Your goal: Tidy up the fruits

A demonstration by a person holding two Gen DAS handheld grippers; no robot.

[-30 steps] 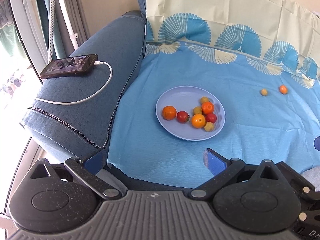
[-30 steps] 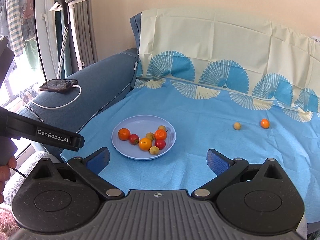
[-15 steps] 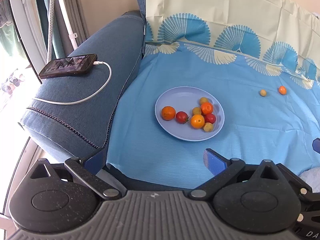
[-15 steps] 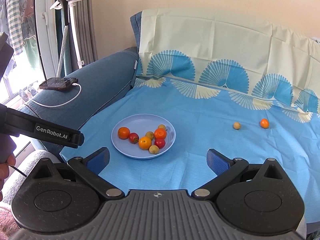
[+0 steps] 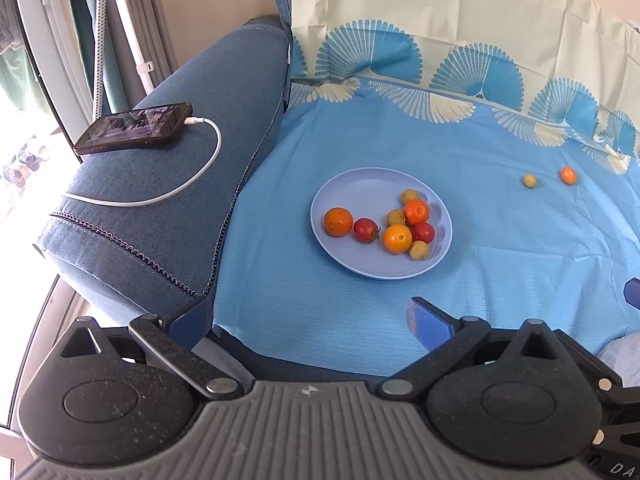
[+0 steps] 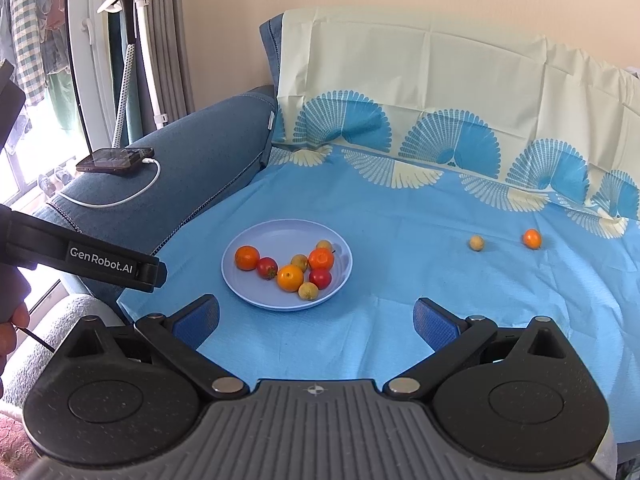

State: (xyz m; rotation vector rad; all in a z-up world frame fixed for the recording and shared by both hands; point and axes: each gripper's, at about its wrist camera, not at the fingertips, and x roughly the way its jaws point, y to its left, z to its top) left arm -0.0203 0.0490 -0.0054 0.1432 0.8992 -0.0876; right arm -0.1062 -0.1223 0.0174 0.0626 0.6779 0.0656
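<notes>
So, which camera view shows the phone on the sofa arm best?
The left wrist view: the phone appears large there, with its screen and white cable plain. In the right wrist view the phone is smaller and seen nearly edge-on.

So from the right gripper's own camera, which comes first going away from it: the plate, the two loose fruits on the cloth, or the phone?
1. Plate: just ahead of the open right gripper, centre-left.
2. Loose yellowish fruit and loose orange fruit: farther back on the right, too close to rank.
3. Phone: farthest, on the sofa arm at left.
</notes>
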